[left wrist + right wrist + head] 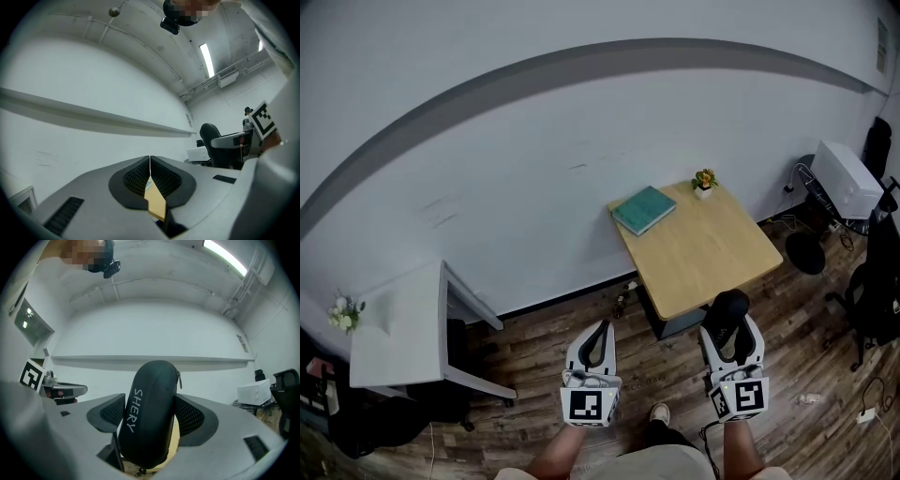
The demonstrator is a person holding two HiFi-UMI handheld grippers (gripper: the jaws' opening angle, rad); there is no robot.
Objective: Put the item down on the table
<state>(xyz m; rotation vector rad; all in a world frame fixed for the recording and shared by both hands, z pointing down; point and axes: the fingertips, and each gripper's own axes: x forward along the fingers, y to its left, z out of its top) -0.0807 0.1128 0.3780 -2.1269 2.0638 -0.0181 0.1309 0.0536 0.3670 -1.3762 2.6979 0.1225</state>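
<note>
A black zippered case with white lettering stands upright between the jaws of my right gripper, which is shut on it. In the head view the right gripper holds the black case just short of the near edge of a small wooden table. My left gripper is shut with nothing in it, left of the table's near corner. In the left gripper view the left gripper has its pads together, and a sliver of the wooden table shows through the gap below them.
A teal book and a small potted flower lie at the table's far end. A white desk with flowers stands at the left. Office chairs, a white appliance and cables crowd the right. The floor is wood plank.
</note>
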